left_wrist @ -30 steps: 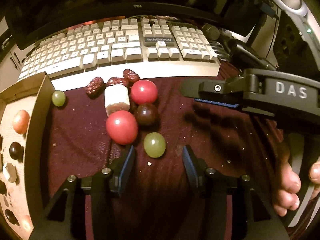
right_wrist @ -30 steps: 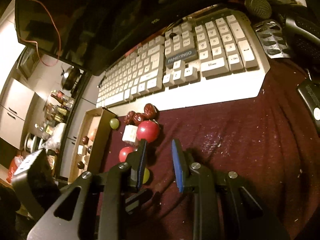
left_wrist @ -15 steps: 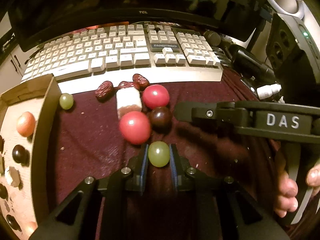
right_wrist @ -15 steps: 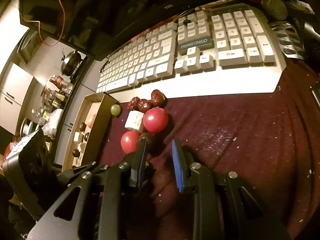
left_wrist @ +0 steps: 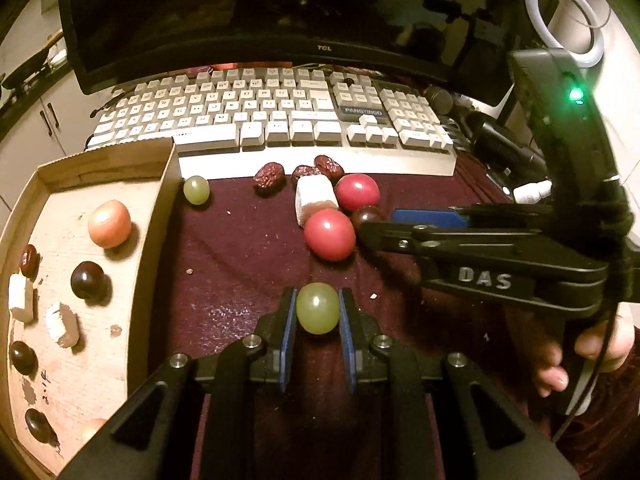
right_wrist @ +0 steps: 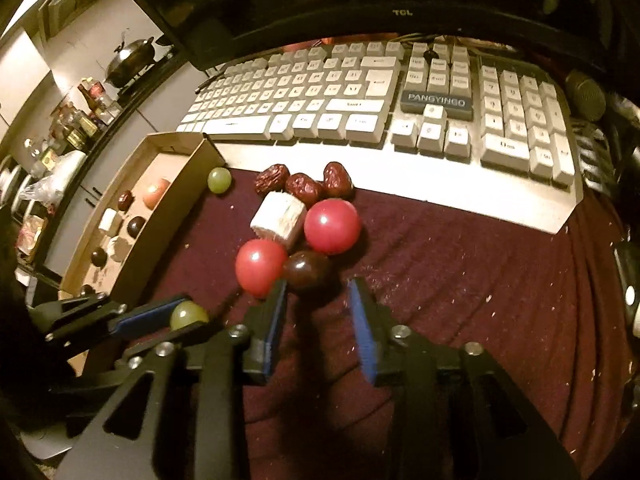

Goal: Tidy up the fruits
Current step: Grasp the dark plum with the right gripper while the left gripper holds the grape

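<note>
We found the cardboard tray cut off by the left wrist picture's left edge. The right claw partly hid the dark grape. Bottles behind stayed blurred.

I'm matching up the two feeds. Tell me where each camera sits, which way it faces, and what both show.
Left wrist: sits on the left gripper, facing forward and down at the held green grape, the tray on its left and the keyboard; the right gripper and a hand show.
Right wrist: sits on the right gripper, open, its jaws having just been opening, with nothing between them, facing the dark grape; the left gripper shows at left.
Shared: grapes, tomatoes, keyboard, tray.
</note>
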### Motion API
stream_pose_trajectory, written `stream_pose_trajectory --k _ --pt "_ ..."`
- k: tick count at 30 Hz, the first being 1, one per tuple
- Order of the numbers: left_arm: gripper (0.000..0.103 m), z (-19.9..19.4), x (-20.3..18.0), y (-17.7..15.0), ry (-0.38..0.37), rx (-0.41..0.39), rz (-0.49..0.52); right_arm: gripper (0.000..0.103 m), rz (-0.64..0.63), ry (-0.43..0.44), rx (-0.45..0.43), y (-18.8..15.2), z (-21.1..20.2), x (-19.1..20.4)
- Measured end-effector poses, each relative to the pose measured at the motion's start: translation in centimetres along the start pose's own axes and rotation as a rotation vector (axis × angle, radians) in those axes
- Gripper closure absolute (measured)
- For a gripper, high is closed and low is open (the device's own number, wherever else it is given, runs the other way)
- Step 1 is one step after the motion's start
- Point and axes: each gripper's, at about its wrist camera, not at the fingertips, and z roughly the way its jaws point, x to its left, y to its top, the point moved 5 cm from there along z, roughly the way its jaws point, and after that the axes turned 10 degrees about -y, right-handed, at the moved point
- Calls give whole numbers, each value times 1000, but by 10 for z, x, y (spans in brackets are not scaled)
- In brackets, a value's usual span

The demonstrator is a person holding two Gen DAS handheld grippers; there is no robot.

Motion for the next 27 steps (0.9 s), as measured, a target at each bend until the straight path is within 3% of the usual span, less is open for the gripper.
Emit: stream_pose_trajectory --k 7,14,17,27 --pt "84 -7 1 0 -8 -13 -2 64 -25 -31 6 9 8 10" --pt "84 -10 4 0 -5 -17 -10 63 -6 -7 29 12 17 14" --pt "84 -11 4 -1 -4 -20 -15 74 1 14 33 10 15 14" --pt "84 -24 0 -4 2 -39 -23 74 37 -4 -14 -2 -15 2"
